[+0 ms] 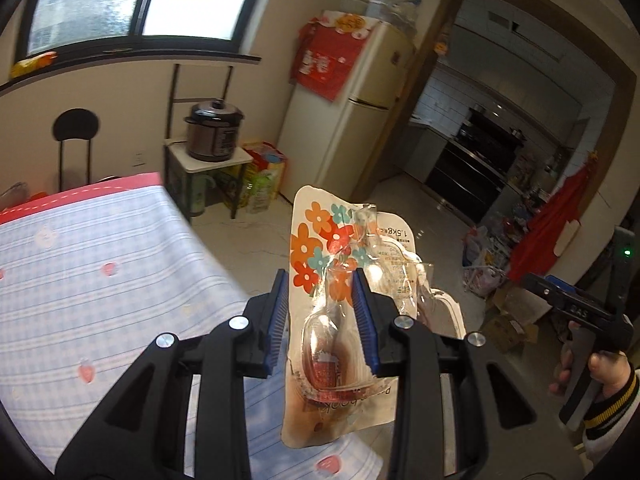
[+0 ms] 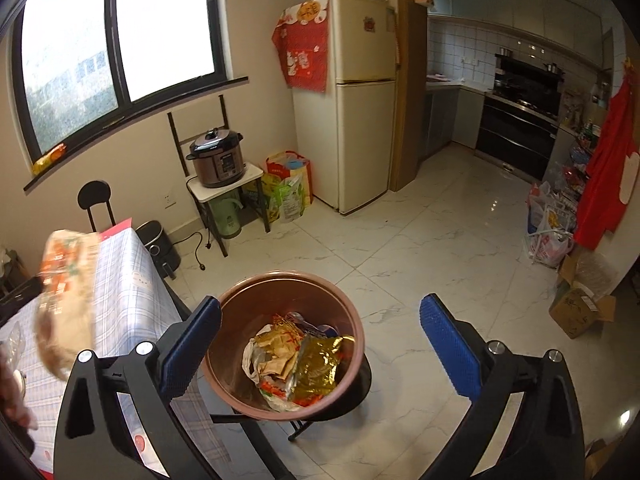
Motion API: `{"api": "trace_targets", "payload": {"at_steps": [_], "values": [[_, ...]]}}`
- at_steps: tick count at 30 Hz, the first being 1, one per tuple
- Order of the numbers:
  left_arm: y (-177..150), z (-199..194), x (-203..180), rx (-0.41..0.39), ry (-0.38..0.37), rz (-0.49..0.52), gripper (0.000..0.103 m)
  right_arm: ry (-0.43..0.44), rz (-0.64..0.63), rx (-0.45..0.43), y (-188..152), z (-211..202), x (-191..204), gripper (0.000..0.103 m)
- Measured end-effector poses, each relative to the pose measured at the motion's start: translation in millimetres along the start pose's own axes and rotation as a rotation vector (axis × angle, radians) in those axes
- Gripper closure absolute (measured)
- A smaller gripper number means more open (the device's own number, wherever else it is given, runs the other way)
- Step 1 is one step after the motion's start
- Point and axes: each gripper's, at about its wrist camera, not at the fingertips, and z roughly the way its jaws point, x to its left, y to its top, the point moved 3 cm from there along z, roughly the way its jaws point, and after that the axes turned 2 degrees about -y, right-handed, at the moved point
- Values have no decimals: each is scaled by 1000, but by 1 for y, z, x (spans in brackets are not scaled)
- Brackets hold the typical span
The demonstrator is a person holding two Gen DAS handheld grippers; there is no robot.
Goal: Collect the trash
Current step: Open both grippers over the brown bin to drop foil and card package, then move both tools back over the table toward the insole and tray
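My left gripper [image 1: 320,284] is shut on a flowered card package with a clear plastic blister [image 1: 340,300], held in the air past the table's corner over the floor. In the right wrist view that same package [image 2: 64,300] shows blurred at the far left above the table. My right gripper [image 2: 320,316] stands wide open and holds nothing, hovering over a brown bin [image 2: 248,392] that has several wrappers and a gold foil bag [image 2: 316,364] inside. A hand in a striped cuff [image 1: 608,380] holds the right gripper's handle at the far right of the left wrist view.
A table with a blue checked cloth [image 1: 100,280] fills the left side. Behind stand a black chair [image 2: 96,204], a pressure cooker on a small stand [image 2: 218,158], bags [image 2: 288,188], a fridge [image 2: 352,120] and cardboard boxes [image 2: 580,312]. White tiled floor [image 2: 440,260] stretches towards the kitchen.
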Motion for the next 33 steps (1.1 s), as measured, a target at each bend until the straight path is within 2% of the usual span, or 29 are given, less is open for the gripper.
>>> {"api": "trace_targets", "payload": {"at_steps": [8, 10, 11, 12, 15, 18, 22, 27, 33], "values": [[22, 71, -58, 33, -102, 70, 66, -36, 49, 5, -12, -22, -32, 5], [29, 85, -69, 31, -135, 69, 52, -43, 64, 8, -16, -26, -40, 5], [32, 88, -72, 19, -148, 62, 26, -48, 69, 9, -18, -27, -43, 5], [35, 89, -73, -6, -155, 51, 15, -53, 74, 8, -19, -29, -46, 5], [42, 84, -75, -43, -168, 35, 10, -55, 87, 3, -21, -36, -52, 5], [45, 74, -69, -54, -143, 26, 9, -53, 98, -8, -22, -42, -57, 5], [42, 44, -44, -61, -52, 13, 6, -30, 104, -23, -19, -48, -54, 5], [39, -14, 5, -84, 95, -11, 6, 22, 84, -50, -11, -53, -32, 5], [21, -120, 85, -157, 302, -100, 6, 118, 36, -79, 0, -50, 20, 5]]}}
